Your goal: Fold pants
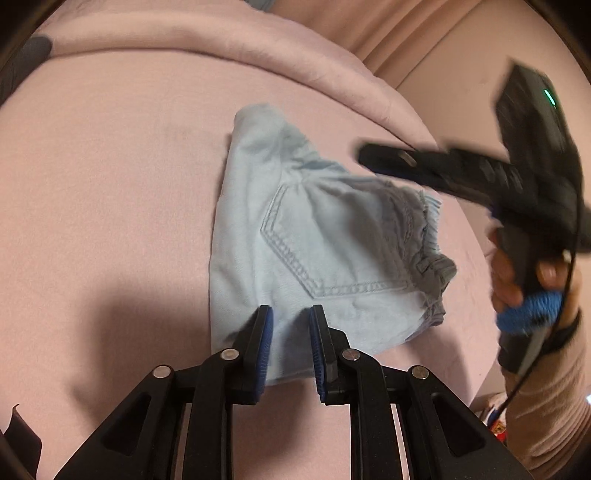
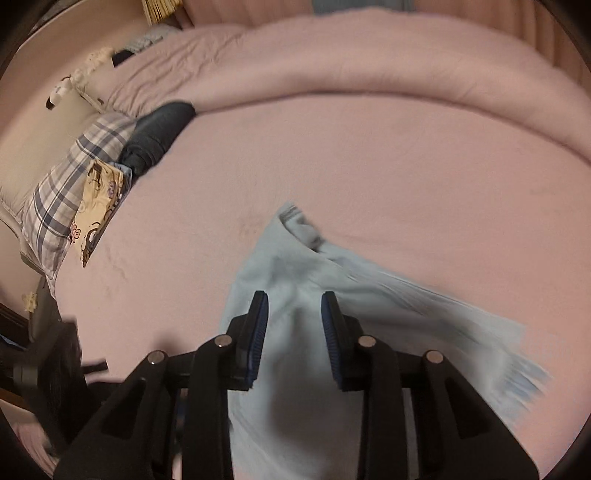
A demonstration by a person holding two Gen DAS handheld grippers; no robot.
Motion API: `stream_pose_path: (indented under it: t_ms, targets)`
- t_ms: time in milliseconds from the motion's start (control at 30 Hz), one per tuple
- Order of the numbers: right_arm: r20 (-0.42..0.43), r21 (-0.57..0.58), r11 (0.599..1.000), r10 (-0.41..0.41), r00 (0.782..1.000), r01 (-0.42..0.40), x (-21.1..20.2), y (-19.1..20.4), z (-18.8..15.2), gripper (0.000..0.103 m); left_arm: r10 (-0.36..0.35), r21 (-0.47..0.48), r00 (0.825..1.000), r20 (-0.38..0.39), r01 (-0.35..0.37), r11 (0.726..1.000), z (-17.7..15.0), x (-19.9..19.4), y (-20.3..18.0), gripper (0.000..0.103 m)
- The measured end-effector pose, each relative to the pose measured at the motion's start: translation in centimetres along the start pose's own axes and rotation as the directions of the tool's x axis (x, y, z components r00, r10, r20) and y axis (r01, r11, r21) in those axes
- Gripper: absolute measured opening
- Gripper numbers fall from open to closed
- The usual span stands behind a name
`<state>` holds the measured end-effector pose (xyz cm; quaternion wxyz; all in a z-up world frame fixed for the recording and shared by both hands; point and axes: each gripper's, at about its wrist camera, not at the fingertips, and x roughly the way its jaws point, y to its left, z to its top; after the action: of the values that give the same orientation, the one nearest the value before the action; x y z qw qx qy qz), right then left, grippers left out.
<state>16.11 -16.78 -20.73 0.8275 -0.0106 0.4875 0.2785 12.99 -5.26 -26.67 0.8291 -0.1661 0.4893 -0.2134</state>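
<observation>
Light blue denim pants (image 1: 317, 240) lie folded into a compact bundle on the pink bed (image 1: 110, 192), back pocket up, frayed hem at the right. My left gripper (image 1: 290, 321) is open, just above the bundle's near edge, holding nothing. The right gripper (image 1: 373, 155) shows blurred at the right of the left wrist view, held above the pants' right side. In the right wrist view the right gripper (image 2: 293, 306) is open over the pants (image 2: 295, 266), which look motion-blurred at the right.
A rolled pink duvet (image 2: 369, 62) runs along the far side of the bed. A plaid pillow (image 2: 62, 184), a patterned cloth (image 2: 96, 206) and dark folded clothing (image 2: 155, 133) lie at the left. Pink curtains (image 1: 406, 33) hang behind.
</observation>
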Motion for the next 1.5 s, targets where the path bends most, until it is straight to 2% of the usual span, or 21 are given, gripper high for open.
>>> stream_pose_path:
  t_ms: [133, 233, 300, 367, 433, 500, 567, 633, 700, 733, 767, 800, 867, 933, 1000, 1067, 1100, 1267, 1367, 1500]
  targets:
    - [0.065, -0.021, 0.994, -0.101, 0.993, 0.103, -3.5, -1.2, -2.1, 0.03, 0.001, 0.037, 0.999, 0.048, -0.003, 0.999, 1.4, -0.6, -1.0, 0.018]
    - [0.096, -0.039, 0.978, -0.201, 0.975, 0.206, -5.4, -2.1, -4.3, 0.03, 0.012, 0.041, 0.998, 0.064, -0.015, 0.999, 2.8, 0.2, -1.1, 0.018]
    - [0.092, -0.025, 0.974, -0.223, 0.97, 0.226, -6.3, -3.2, -6.7, 0.03, 0.024, 0.042, 0.999, 0.046, -0.026, 0.999, 3.4, 1.6, -1.2, 0.018]
    - [0.055, -0.003, 0.974, -0.228, 0.972, 0.228, -5.5, -3.7, -8.4, 0.031, 0.054, 0.049, 0.999, -0.006, -0.054, 0.997, 3.4, 4.0, -1.1, 0.018]
    - [0.033, -0.029, 0.959, -0.282, 0.959, 0.283, -4.4, -3.8, -10.3, 0.031, 0.062, 0.057, 0.998, -0.013, -0.062, 0.996, 3.1, 5.2, -1.0, 0.018]
    - [0.102, -0.106, 0.931, -0.339, 0.935, 0.349, -4.0, -2.8, -11.9, 0.031, 0.063, 0.053, 0.998, -0.013, -0.062, 0.997, 3.4, 5.1, -1.0, 0.018]
    - [0.112, -0.152, 0.912, -0.368, 0.923, 0.382, -4.1, -2.1, -12.1, 0.032, 0.056, 0.036, 0.998, -0.018, -0.055, 0.998, 3.7, 4.2, -0.9, 0.018]
    - [0.11, -0.144, 0.922, -0.346, 0.932, 0.359, -4.8, -2.3, -11.8, 0.032, 0.037, 0.017, 0.999, 0.014, -0.037, 0.999, 3.9, 2.7, -0.5, 0.018]
    - [0.11, -0.059, 0.958, -0.274, 0.955, 0.282, -6.3, -3.5, -11.4, 0.034, 0.014, -0.016, 0.999, 0.043, -0.013, 1.0, 3.7, 1.1, 0.6, 0.028]
    - [0.13, 0.021, 0.976, -0.216, 0.968, 0.215, -7.5, -4.8, -11.4, 0.037, 0.001, -0.05, 0.999, 0.041, 0.001, 0.999, 3.6, 0.6, 1.4, 0.048]
    - [0.146, 0.076, 0.981, -0.188, 0.971, 0.178, -8.2, -5.7, -11.4, 0.046, -0.008, -0.094, 0.999, 0.039, 0.011, 0.996, 3.4, 0.2, 2.4, 0.066]
    - [0.161, 0.125, 0.981, -0.171, 0.972, 0.152, -8.4, -6.0, -11.6, 0.054, -0.014, -0.13, 0.999, 0.048, 0.02, 0.991, 3.3, 0.0, 3.2, 0.071]
    - [0.186, 0.248, 0.964, -0.14, 0.973, 0.091, -8.9, -8.2, -11.9, 0.06, -0.038, -0.22, 0.997, 0.074, 0.053, 0.974, 3.1, -0.4, 4.9, 0.072]
    - [0.187, 0.347, 0.937, -0.115, 0.976, 0.044, -8.9, -10.3, -12.5, 0.061, -0.063, -0.308, 0.995, 0.073, 0.083, 0.948, 2.7, 0.1, 6.5, 0.072]
    - [0.179, 0.452, 0.89, -0.027, 0.983, -0.058, -7.9, -12.1, -13.5, 0.062, -0.104, -0.351, 0.992, 0.065, 0.12, 0.929, 2.4, 0.7, 7.2, 0.072]
    - [0.165, 0.52, 0.845, 0.041, 0.985, -0.122, -7.0, -13.0, -14.6, 0.063, -0.156, -0.377, 0.987, 0.046, 0.162, 0.912, 2.1, 1.6, 7.3, 0.072]
    - [0.159, 0.546, 0.826, 0.064, 0.985, -0.142, -6.4, -13.4, -14.9, 0.063, -0.16, -0.381, 0.986, 0.043, 0.164, 0.91, 2.1, 1.9, 7.3, 0.072]
    - [0.185, 0.589, 0.785, 0.102, 0.977, -0.194, -5.3, -13.7, -14.6, 0.068, -0.197, -0.396, 0.98, 0.039, 0.196, 0.897, 2.9, 3.1, 6.9, 0.072]
    - [0.16, 0.598, 0.777, 0.125, 0.979, -0.197, -4.2, -13.7, -13.8, 0.069, -0.206, -0.392, 0.978, 0.028, 0.201, 0.898, 3.5, 3.3, 6.9, 0.072]
    - [0.165, 0.596, 0.767, 0.173, 0.971, -0.238, -3.6, -13.7, -12.8, 0.069, -0.207, -0.375, 0.978, 0.014, 0.197, 0.906, 4.2, 3.5, 6.7, 0.072]
